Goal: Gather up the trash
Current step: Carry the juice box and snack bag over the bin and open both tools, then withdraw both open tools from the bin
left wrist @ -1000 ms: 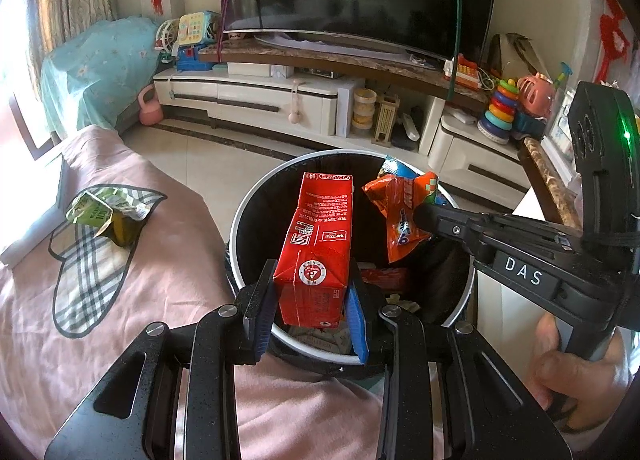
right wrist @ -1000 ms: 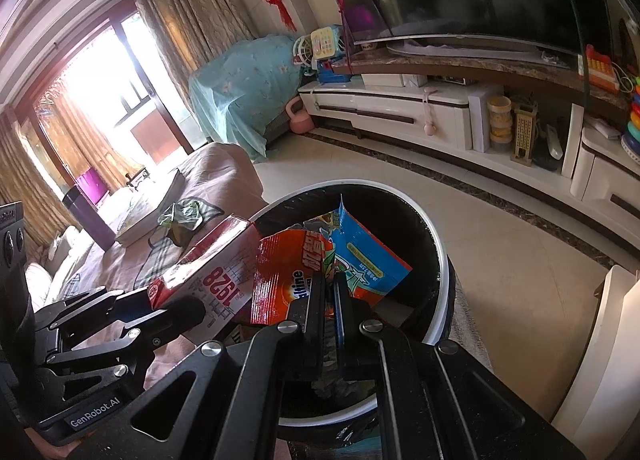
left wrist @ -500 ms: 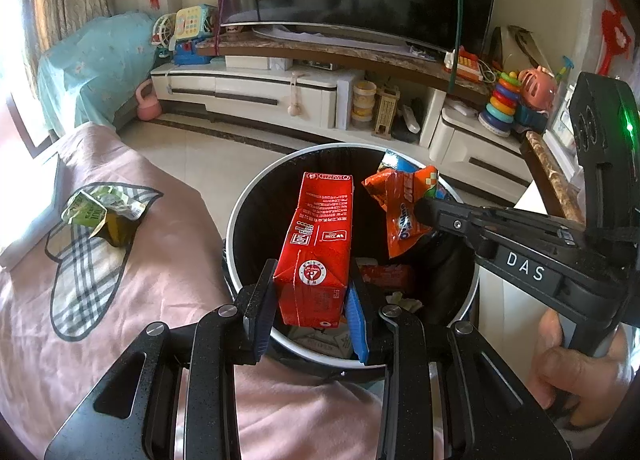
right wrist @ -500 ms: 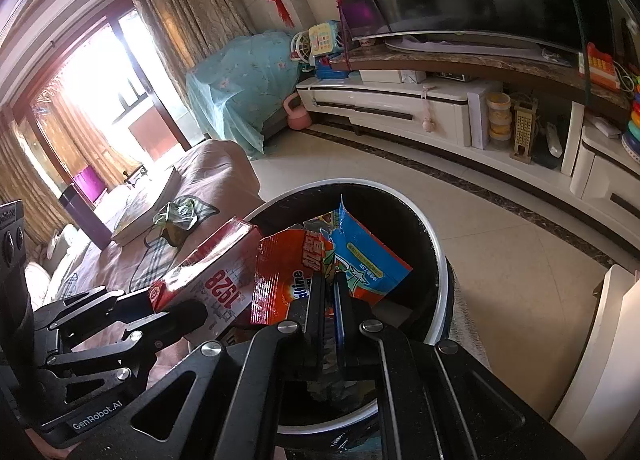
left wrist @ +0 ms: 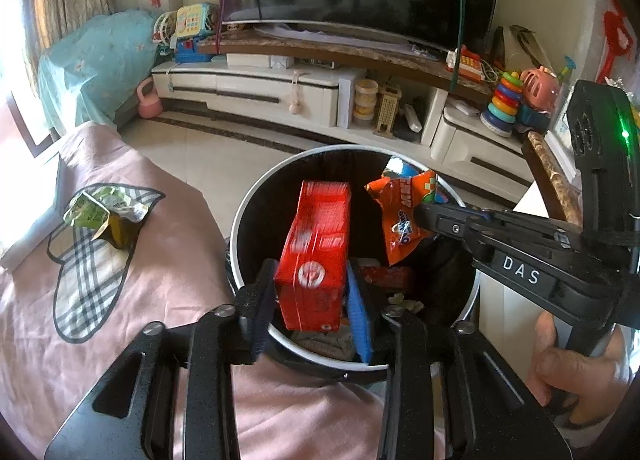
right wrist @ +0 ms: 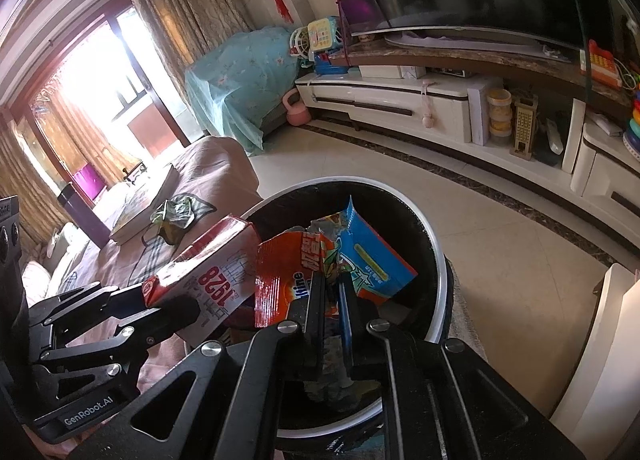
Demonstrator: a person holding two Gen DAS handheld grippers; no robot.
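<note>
A round black trash bin [left wrist: 240, 227] with a white rim stands below both grippers. My left gripper [left wrist: 309, 276] is over its near edge and its jaws are opening. A red milk carton [left wrist: 316, 236] sits loose and blurred between them, tipped into the bin. My right gripper [right wrist: 331, 280] hangs over the bin [right wrist: 436, 260] with its jaws opening. A narrow gap shows between the pads. An orange snack wrapper [right wrist: 284, 272] and a blue wrapper [right wrist: 372, 260] still stand between them. A crumpled green carton [left wrist: 100, 215] lies on the pink cover to the left.
A pink cover with a plaid patch [left wrist: 92, 276] spreads left of the bin. A flat book [right wrist: 140, 207] lies farther along it. Behind the bin are a tiled floor, a white TV cabinet [left wrist: 256, 87] and toys [left wrist: 504, 103]. A hand [left wrist: 560, 360] holds the right gripper.
The left jaws have parted and the red carton has blurred and tilted between them. The right jaws have parted a little around the wrappers. Neither hand has shifted.
</note>
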